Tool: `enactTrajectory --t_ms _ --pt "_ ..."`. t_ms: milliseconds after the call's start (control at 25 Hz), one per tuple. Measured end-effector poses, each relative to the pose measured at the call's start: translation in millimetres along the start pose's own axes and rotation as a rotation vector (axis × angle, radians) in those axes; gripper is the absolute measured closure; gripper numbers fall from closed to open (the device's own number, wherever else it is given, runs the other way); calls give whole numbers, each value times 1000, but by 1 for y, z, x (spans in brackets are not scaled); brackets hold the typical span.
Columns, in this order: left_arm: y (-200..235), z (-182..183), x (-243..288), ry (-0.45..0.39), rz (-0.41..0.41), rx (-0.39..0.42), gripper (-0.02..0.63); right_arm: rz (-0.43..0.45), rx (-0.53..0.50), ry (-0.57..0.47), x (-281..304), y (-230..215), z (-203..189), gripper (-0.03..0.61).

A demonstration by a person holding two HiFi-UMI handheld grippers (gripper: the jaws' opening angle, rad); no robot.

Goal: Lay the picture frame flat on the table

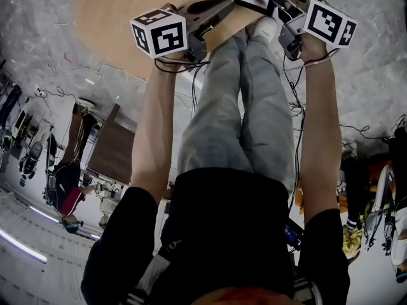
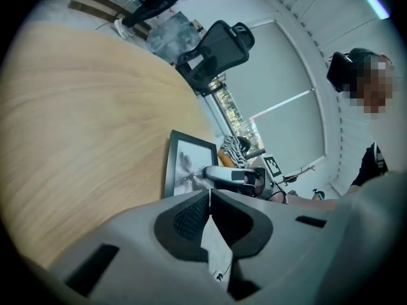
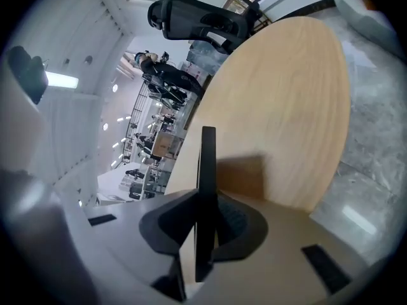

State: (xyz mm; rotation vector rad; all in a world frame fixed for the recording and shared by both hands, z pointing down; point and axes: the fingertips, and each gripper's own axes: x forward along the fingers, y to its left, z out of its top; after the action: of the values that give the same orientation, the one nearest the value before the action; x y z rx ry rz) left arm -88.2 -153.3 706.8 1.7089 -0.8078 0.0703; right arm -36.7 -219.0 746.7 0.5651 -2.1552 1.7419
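Pale wood with a fine straight grain makes up the tabletop (image 3: 286,94), a smooth slab with a rounded, oval outline. Close to its curved edge on our side we find the picture frame (image 2: 186,167), a thin rectangle with a flat black moulding around a grey, black-and-white print. Our right claw (image 3: 205,202) is clamped on it: the dark, ribbed pads press both faces of one side, so that in the right gripper view the frame shows edge-on as a narrow black bar, standing up out of the grip and throwing a soft shadow across the wood. From the left gripper view its printed face is turned towards us, on a slant rather than flat; we cannot tell whether its lower edge rests on the wood. Our left claw (image 2: 209,192) is closed, its matte grey shells and mesh-textured pads meeting with nothing between them, and it hangs over the tabletop just beside the frame without touching it. Each claw carries a white marker cube (image 1: 159,33) printed with black squares. Beyond the tabletop's far edge stands a black office chair (image 3: 191,14) with a mesh back. Under the tabletop lies a grey, marbled floor (image 1: 375,75); around it are white walls and strip lights.
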Motion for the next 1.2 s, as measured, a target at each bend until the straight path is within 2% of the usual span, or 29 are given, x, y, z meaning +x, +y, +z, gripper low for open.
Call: enactTrajectory --t_ms 240,280,360,400,560,680,760,880,920,1000,1080,1160,1200 --pt "-10 -4 3 -11 -19 -11 598 -206 -83 15 1 -14 -4 492" --pt "-11 -4 1 -14 -22 -12 598 -248 -111 22 1 -16 -5 475" --pt "-14 -5 -4 -21 -25 -9 598 -340 -176 51 1 -19 -10 400" --pt "-15 -5 -7 -27 -26 -7 598 -377 -205 60 2 -20 -12 390" --pt "-23 3 -14 -85 -45 -8 604 -489 -257 33 -6 -27 -11 374" --pt "-29 11 -18 -137 -26 -24 604 -532 -263 -17 -19 -28 -6 362" --pt "-42 19 -21 -184 -37 -18 604 -515 -256 -70 -30 -18 -1 362" --pt "-87 39 -24 -274 -105 26 604 -425 -235 -179 -60 14 16 367" --pt "-105 46 -26 -296 -115 55 604 -390 -219 -215 -72 27 22 381" --pt "-137 59 -34 -329 -116 120 604 -322 -202 -285 -94 58 32 473" --pt "-173 72 -46 -357 -149 166 604 -259 -241 -336 -116 96 44 543" --pt "-213 89 -62 -401 -173 210 604 -197 -325 -372 -139 141 56 558" --pt "-229 101 -73 -438 -155 241 604 -170 -373 -400 -151 163 65 560"
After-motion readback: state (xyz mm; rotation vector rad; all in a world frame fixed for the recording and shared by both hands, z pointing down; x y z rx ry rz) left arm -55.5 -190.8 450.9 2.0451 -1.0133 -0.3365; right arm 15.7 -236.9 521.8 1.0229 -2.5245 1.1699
